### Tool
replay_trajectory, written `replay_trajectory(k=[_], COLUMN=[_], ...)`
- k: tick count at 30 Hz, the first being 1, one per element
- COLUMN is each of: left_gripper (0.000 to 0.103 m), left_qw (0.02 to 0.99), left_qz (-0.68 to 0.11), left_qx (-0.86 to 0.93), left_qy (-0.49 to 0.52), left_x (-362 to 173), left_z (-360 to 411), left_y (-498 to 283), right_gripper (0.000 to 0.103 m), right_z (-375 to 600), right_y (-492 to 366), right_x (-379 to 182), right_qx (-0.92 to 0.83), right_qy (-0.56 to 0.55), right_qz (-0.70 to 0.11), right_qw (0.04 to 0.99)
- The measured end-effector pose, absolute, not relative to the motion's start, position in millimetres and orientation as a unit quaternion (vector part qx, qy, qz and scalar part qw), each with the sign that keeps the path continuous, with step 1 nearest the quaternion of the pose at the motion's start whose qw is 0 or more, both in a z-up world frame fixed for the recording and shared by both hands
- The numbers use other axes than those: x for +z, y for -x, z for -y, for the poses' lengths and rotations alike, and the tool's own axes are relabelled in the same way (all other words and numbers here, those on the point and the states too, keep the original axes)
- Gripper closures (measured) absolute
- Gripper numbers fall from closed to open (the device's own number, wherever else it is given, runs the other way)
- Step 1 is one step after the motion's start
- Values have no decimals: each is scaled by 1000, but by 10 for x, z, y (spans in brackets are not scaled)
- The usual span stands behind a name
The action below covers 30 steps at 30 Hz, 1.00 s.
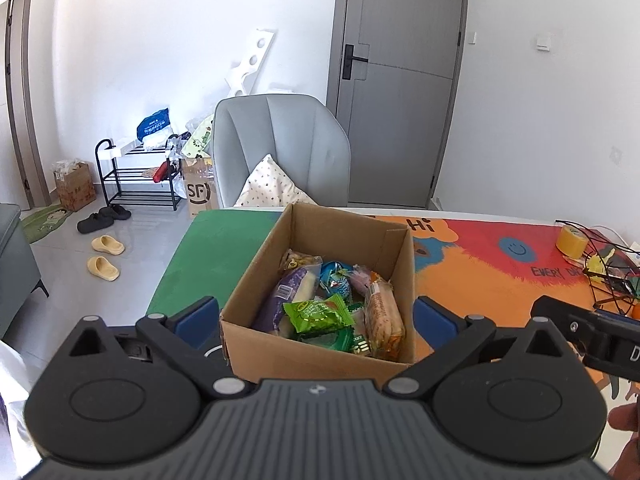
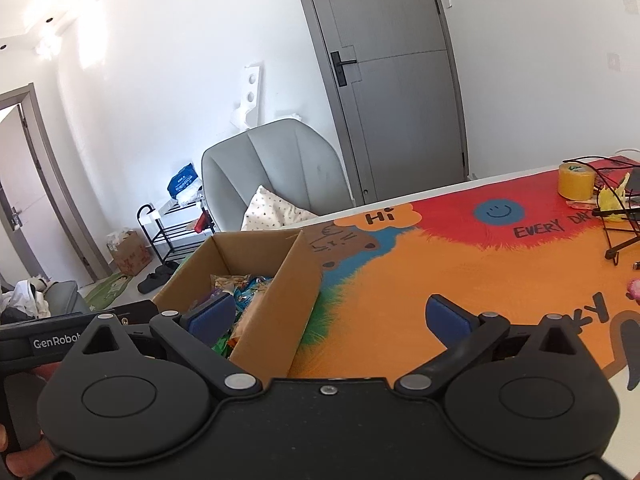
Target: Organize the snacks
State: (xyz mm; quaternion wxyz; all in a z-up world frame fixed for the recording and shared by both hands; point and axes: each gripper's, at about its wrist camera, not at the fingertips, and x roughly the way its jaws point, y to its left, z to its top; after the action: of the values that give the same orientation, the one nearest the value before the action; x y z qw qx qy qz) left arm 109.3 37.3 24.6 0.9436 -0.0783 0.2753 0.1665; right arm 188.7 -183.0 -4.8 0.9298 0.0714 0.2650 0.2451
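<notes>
An open cardboard box [image 1: 320, 356] stands on the colourful table mat [image 1: 480, 272] and holds several snack packets: a green one [image 1: 316, 314], a purple one [image 1: 280, 300], an orange cracker pack [image 1: 384, 316] and a blue one [image 1: 336, 280]. My left gripper [image 1: 316, 316] is open and empty, its blue pads either side of the box's near wall. My right gripper [image 2: 328, 316] is open and empty, just right of the box [image 2: 276, 292], its left pad over the box's right edge. The right gripper also shows in the left wrist view [image 1: 592, 332].
A yellow tape roll [image 2: 576, 180], black cables [image 2: 616, 224] and small yellow bits lie at the mat's far right. A pink object [image 2: 634, 288] sits at the right edge. A grey chair [image 1: 280, 148] with a pillow stands behind the table. A shoe rack [image 1: 140, 176] and slippers are on the floor.
</notes>
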Motion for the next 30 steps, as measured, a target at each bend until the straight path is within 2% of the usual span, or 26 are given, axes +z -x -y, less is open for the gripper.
replay_trajectory(k=[16, 30], left_gripper=[0, 0], left_qw=[955, 959], left_qz=[-264, -258], left_qx=[134, 107], left_qy=[35, 42], left_x=[495, 653], left_z=[-6, -121], left_y=[-706, -366], right_gripper=[0, 0], right_z=[2245, 2175], right_y=[-1495, -1213], right_x=[136, 323], right_qx=[243, 237], right_qy=[-52, -25], right_qz=[-245, -255], right_qw=[937, 937])
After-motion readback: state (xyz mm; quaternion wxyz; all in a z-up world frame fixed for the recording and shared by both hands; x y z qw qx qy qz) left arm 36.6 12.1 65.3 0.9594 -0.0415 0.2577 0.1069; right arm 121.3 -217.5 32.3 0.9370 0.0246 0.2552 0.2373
